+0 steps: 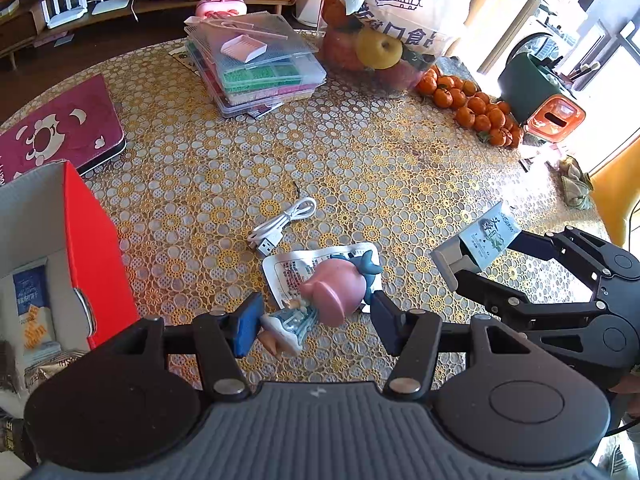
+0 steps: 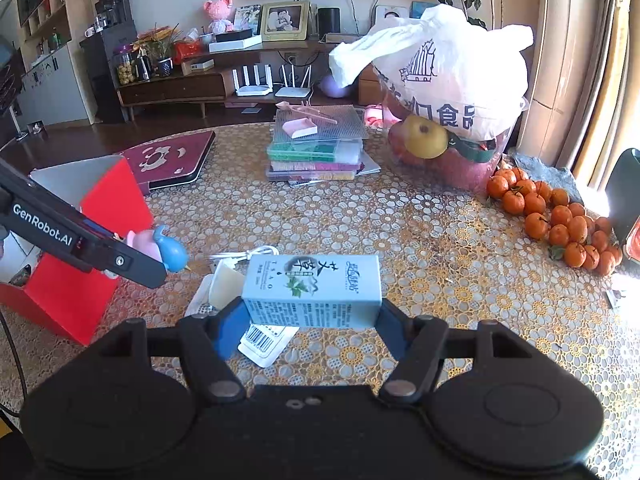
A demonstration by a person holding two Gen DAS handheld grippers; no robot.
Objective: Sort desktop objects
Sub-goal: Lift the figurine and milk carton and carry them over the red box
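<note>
A toy figurine [image 1: 332, 296] with a pink head and pale blue dress lies on a white flat packet [image 1: 286, 270] on the patterned tablecloth. My left gripper [image 1: 316, 320] is open, one finger on each side of the figurine; its left finger [image 1: 248, 326] is against the dress. In the right wrist view the figurine [image 2: 160, 246] shows behind a left finger [image 2: 132, 264]. My right gripper [image 2: 312, 320] is shut on a pale blue carton [image 2: 316, 288] with green leaf print, held above the table. In the left wrist view, this carton [image 1: 490, 234] hangs at the right. A white USB cable [image 1: 280, 224] lies just beyond the figurine.
An open red box [image 1: 96, 248] with snack packets inside stands at the left. A dark red tablet case [image 1: 60, 132], stacked clear bead boxes [image 1: 256, 68], a bag of fruit [image 2: 444, 92] and a pile of mandarins [image 2: 560, 220] line the far and right sides.
</note>
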